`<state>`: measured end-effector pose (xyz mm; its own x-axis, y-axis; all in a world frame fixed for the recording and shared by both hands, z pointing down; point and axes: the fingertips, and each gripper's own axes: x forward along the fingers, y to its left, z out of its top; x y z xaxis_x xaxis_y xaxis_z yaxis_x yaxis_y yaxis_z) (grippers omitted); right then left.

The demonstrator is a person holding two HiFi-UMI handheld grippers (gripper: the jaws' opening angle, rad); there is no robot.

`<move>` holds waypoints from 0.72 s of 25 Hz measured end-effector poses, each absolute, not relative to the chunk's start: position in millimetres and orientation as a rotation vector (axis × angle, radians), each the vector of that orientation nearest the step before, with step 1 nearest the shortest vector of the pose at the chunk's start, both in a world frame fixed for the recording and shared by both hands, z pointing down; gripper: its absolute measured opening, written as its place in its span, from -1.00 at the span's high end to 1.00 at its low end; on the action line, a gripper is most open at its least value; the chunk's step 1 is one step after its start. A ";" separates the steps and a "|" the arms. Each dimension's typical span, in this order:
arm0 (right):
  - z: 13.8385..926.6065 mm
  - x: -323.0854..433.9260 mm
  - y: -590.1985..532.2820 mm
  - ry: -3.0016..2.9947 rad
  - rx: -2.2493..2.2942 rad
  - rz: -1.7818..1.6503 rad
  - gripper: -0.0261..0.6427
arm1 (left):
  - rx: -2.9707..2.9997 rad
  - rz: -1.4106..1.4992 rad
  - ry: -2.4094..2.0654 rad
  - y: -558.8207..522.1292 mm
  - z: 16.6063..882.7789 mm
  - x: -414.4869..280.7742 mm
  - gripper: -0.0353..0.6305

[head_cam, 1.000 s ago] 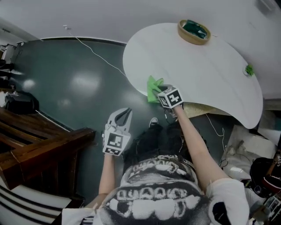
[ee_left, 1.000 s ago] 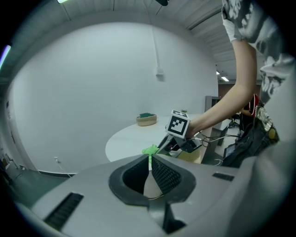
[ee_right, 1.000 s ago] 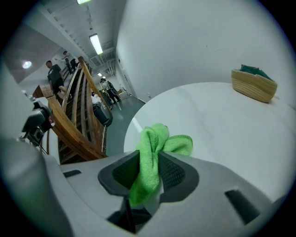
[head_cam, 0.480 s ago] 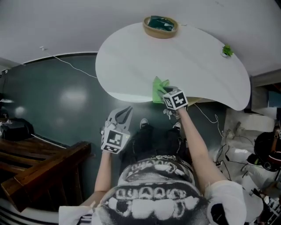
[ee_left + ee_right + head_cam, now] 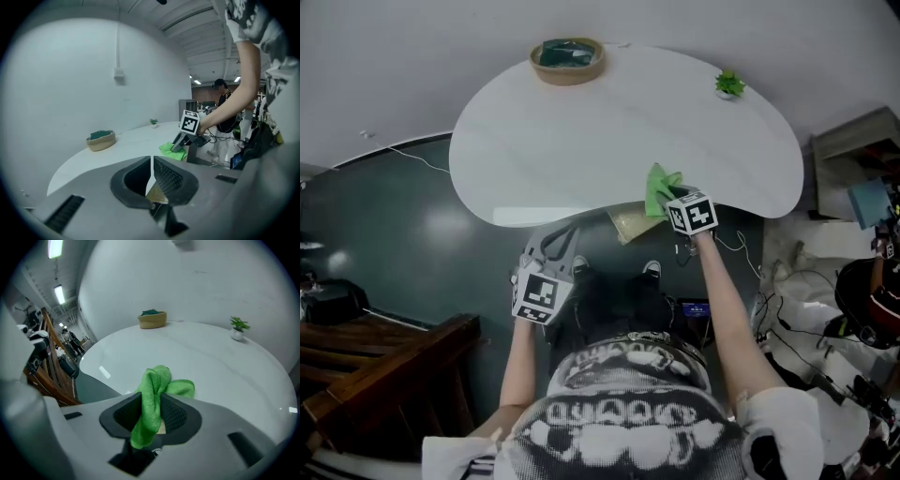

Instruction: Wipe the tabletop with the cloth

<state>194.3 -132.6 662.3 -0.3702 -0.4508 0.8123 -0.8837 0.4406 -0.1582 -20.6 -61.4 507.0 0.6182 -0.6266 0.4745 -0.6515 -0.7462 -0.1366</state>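
Observation:
A green cloth [image 5: 661,190] lies bunched on the near edge of the white curved tabletop [image 5: 609,131]. My right gripper [image 5: 670,200] is shut on it. In the right gripper view the cloth [image 5: 152,397] runs up between the jaws and flops forward onto the table [image 5: 211,362]. My left gripper [image 5: 560,241] hangs below the table's near edge, over the dark floor, with its jaws shut on nothing. The left gripper view shows its jaw tips [image 5: 151,163] meeting, and beyond them the cloth [image 5: 169,151] under the right gripper [image 5: 180,140].
A woven basket [image 5: 567,59] holding something dark green sits at the table's far left. A small potted plant [image 5: 729,84] stands at the far right. A tan panel [image 5: 630,223] shows under the near edge. Wooden furniture [image 5: 384,352] is at lower left, cables and clutter [image 5: 825,319] at right.
The right gripper has carried the cloth rightward along the table's near edge. The head view has swung, so the table now sits more to the left. The left gripper stayed low and shut.

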 end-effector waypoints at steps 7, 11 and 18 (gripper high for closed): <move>664.6 333.9 -103.3 -1.943 1.242 0.824 0.56 | 2.841 0.739 -1.022 -46.3 505.5 97.6 0.84; 663.8 403.8 -85.6 -1.905 1.316 0.847 0.56 | 2.858 0.762 -0.987 -34.5 502.8 146.6 0.84; 664.9 488.4 -59.0 -1.847 1.441 0.885 0.56 | 2.873 0.843 -0.935 -17.5 505.0 188.0 0.84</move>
<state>488.4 -59.0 664.9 -0.2067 -0.5555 0.8054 -0.9758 0.1773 -0.1281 188.0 -17.5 505.0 0.6780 -0.5445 0.4938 -0.5473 -0.8224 -0.1555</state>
